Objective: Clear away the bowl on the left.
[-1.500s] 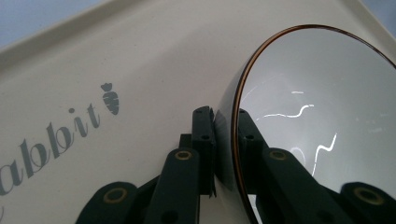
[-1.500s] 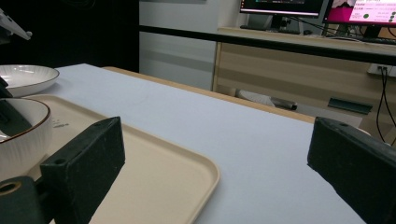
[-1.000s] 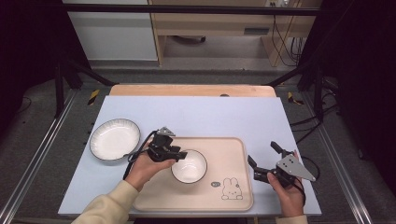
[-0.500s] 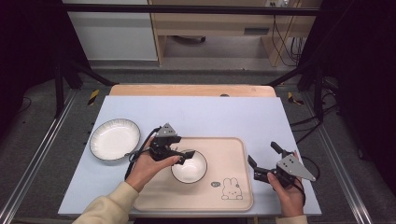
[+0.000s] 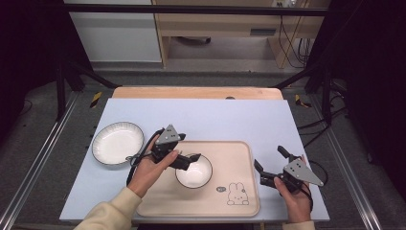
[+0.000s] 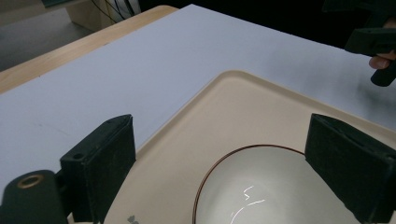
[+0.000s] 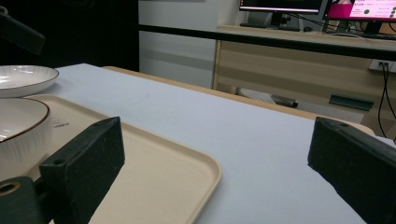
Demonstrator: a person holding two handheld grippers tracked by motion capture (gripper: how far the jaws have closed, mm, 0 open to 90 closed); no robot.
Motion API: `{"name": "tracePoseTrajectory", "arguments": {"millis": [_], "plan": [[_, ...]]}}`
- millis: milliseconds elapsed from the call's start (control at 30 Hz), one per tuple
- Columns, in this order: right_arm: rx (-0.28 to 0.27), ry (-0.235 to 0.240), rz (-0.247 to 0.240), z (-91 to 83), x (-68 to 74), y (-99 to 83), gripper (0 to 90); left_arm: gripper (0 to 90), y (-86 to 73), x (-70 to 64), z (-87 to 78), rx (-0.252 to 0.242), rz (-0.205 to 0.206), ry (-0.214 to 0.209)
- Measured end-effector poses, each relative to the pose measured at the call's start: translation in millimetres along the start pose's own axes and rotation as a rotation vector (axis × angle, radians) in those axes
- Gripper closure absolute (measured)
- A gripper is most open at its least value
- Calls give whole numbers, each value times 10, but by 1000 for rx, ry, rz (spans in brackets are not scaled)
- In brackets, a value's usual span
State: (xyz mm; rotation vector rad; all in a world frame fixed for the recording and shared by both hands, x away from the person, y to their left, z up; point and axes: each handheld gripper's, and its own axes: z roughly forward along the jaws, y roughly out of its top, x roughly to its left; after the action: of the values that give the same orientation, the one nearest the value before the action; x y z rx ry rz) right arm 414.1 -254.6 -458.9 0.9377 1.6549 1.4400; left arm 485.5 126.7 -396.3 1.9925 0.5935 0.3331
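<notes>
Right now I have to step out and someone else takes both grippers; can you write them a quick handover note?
Left gripper: open, jaws wide over the rim of the small bowl, gripping nothing.
Right gripper: open, holding nothing, at the right of the tray.
Small bowl sits on the tray; the white plate is on the table left of it.
Done: bowl on tray. Left, probably: the plate.

White bowl [image 5: 194,173] with brown rim, beige tray [image 5: 234,155].

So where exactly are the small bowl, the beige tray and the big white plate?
small bowl [image 5: 194,173], high view, on its white inside.
beige tray [image 5: 237,155], high view, on bare floor right of the bowl.
big white plate [image 5: 118,143], high view, on its middle.
</notes>
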Motion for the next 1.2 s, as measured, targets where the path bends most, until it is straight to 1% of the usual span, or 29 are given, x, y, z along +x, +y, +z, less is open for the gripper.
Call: {"name": "tracePoseTrajectory", "arguments": {"millis": [33,100,200,300,433,600,800,1000,1100,1200], "plan": [[-1,-1,0,2,-1,-3,40,83,7,2,-17,-8,7,-2],[-3,-2,1,2,-3,-1,39,78,29,7,-65,-28,30,14],[-11,-7,-1,-9,1,19,38,68,60,16,-128,-61,31,12],[-16,-9,-1,-14,-1,30,36,58,97,26,-187,-83,36,-3],[-13,-11,-6,-15,-7,26,35,44,127,43,-270,-100,58,-5],[-18,-13,0,-19,-10,27,35,28,117,70,-315,-108,42,-11],[-15,-9,0,-19,-8,27,35,28,85,115,-371,-121,25,-2],[-11,-5,-2,-15,-1,26,36,29,18,163,-438,-121,22,0],[-15,-7,-1,-18,-1,32,36,29,-12,190,-480,-133,18,7],[-15,-7,-1,-17,-6,28,35,29,-28,225,-517,-135,14,12]]}}
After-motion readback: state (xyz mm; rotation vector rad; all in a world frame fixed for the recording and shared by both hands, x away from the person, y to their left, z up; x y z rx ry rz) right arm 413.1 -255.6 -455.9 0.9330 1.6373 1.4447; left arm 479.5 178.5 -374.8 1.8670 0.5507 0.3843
